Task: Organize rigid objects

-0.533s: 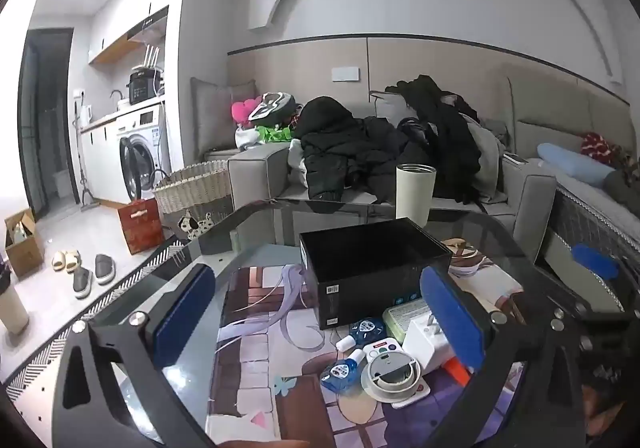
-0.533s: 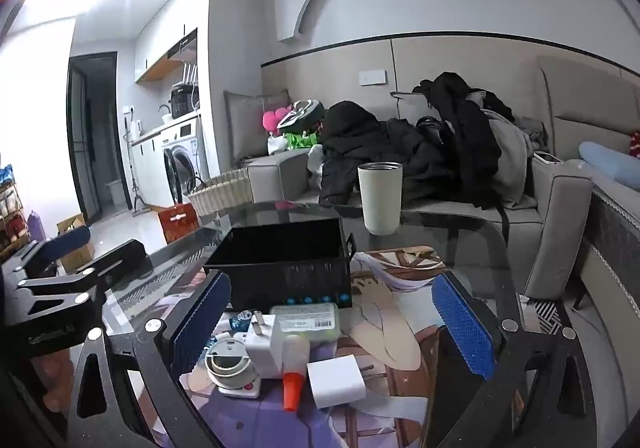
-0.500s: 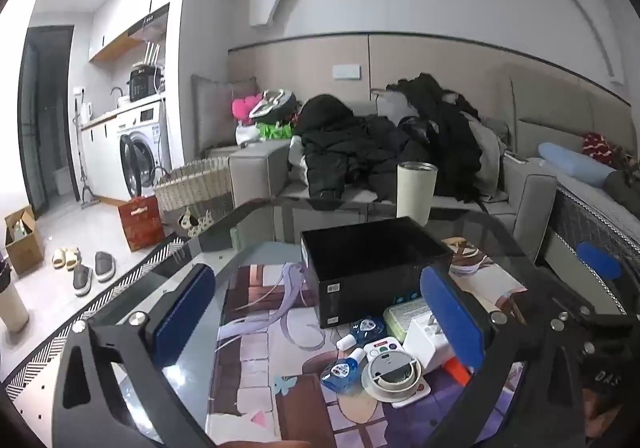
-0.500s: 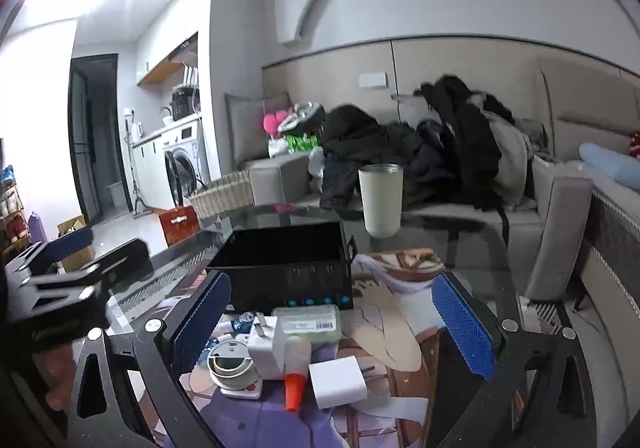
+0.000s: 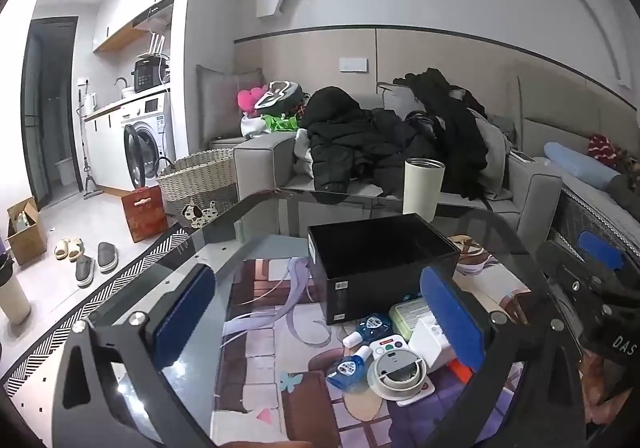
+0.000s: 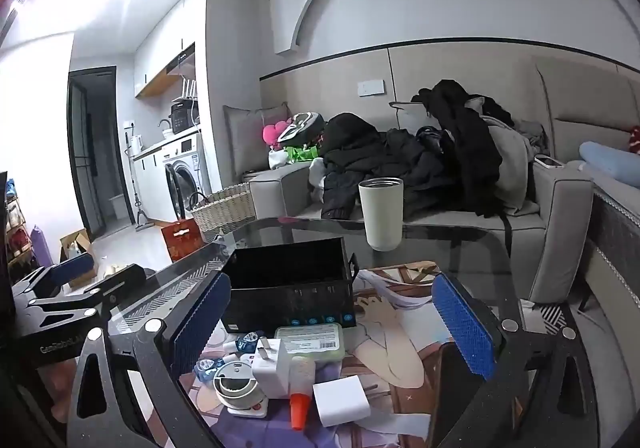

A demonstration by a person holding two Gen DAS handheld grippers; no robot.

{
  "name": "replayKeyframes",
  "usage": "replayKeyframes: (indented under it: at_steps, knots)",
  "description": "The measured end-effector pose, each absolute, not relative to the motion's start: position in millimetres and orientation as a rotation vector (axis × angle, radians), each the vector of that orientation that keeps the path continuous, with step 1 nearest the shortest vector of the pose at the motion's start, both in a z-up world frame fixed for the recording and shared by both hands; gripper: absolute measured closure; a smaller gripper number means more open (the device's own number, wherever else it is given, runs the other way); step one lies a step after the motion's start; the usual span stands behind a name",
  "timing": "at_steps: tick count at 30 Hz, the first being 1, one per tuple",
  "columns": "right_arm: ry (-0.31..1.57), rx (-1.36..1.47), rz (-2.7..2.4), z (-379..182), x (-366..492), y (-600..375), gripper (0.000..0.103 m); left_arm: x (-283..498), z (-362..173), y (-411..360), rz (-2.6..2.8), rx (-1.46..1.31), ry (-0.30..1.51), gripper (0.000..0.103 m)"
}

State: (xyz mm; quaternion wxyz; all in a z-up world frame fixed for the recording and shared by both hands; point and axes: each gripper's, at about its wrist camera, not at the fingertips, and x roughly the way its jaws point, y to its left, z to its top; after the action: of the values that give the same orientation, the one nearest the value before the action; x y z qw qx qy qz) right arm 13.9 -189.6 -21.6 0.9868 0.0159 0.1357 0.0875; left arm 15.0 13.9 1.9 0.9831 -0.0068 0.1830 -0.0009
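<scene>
An open black box (image 5: 380, 260) (image 6: 290, 288) stands on the glass table. In front of it lies a heap of small items: a white plug adapter (image 6: 270, 366), a green flat case (image 6: 310, 340), a round white tape holder (image 5: 396, 370) (image 6: 236, 388), blue correction tapes (image 5: 348, 366), an orange-capped glue bottle (image 6: 301, 388) and a white cube charger (image 6: 340, 400). My left gripper (image 5: 316, 320) hovers open, the heap near its right pad. My right gripper (image 6: 332, 324) is open above the heap. Neither holds anything.
A cream tumbler (image 5: 422, 187) (image 6: 381, 213) stands behind the box near the table's far edge. A printed mat (image 5: 272, 344) covers the table. Behind is a sofa (image 6: 440, 215) piled with dark clothes. A wicker basket (image 5: 200, 187) and slippers (image 5: 86, 256) are on the floor left.
Both grippers stay open; the views shift only slightly, with the right gripper's view dipping a little toward the heap.
</scene>
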Motion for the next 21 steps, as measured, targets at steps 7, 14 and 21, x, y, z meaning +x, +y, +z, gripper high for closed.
replayKeyframes:
  at_steps: [7, 14, 21]
  knots:
    - [0.282, 0.021, 0.178, -22.3, 11.3, -195.4, 0.000, 17.3, 0.2, 9.7, -0.007, -0.017, 0.385, 0.000]
    - [0.290, 0.027, 0.186, -22.8, 11.5, -197.0, 0.000, 16.3, -1.3, 8.2, -0.004, -0.015, 0.391, 0.000]
    - [0.286, 0.009, 0.195, -20.5, 10.1, -194.4, 0.000, 15.1, -0.8, 9.3, -0.004, -0.020, 0.399, 0.000]
